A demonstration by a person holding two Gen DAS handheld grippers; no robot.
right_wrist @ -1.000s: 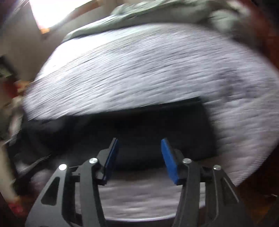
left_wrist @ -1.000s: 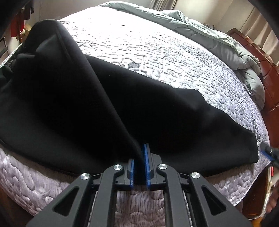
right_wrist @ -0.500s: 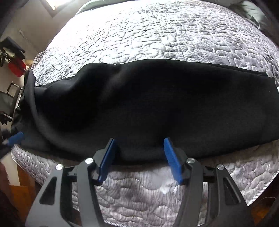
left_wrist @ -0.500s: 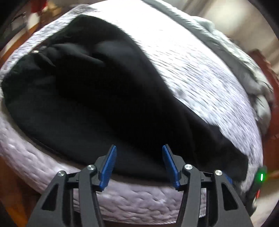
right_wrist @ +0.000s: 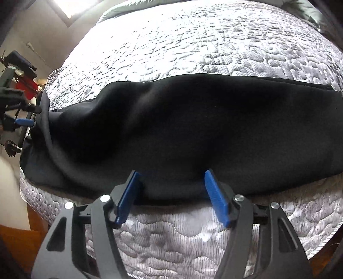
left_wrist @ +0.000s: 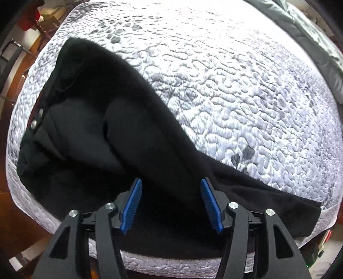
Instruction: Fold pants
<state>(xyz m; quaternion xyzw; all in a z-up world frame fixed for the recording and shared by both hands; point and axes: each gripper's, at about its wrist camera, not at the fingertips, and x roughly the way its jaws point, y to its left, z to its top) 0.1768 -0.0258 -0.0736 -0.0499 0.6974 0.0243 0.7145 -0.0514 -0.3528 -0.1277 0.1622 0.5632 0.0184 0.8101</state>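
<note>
Pants on mattress, near edge.
Pants (left_wrist: 133, 137) lie lengthwise along near edge of mattress (left_wrist: 246, 90); bunched duvet (right_wrist: 133, 7) behind.

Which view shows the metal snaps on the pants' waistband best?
The left wrist view: two round metal snaps sit on the waistband at the left end of the pants. In the right wrist view that end of the pants is bunched at the frame's left edge, with no snaps discernible.

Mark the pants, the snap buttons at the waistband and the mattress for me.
pants (right_wrist: 193, 128): right wrist view, middle of the black cloth.
snap buttons (left_wrist: 34, 123): left wrist view, lower of two silver snaps at the waistband.
mattress (left_wrist: 235, 75): left wrist view, bare quilted top beyond the pants.
</note>
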